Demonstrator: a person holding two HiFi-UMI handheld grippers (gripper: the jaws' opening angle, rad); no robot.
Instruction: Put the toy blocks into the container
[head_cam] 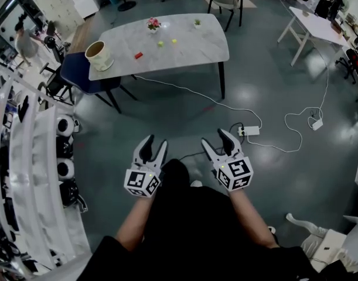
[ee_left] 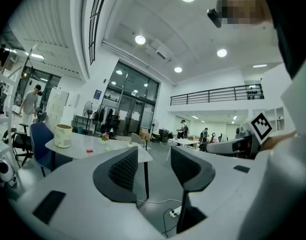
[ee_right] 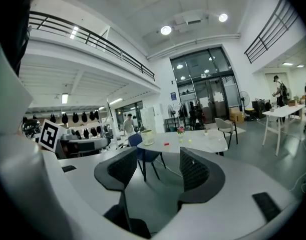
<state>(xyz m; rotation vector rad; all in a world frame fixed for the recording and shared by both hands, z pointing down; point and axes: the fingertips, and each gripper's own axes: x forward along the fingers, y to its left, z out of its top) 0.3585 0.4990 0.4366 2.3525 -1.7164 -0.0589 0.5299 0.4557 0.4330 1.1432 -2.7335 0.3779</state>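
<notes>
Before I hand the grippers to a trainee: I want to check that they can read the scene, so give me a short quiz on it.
1. True or false: the red block already lies inside the container.
2. Multiple choice: what do the left gripper and the right gripper hold? A) a block each. B) nothing, both are open. C) a cable.
3. Fill in: in the head view, the container stands at the ___ end of the table, next to the blue chair.

Key
1. False. It lies on the tabletop, apart from the container.
2. B.
3. Left.
</notes>
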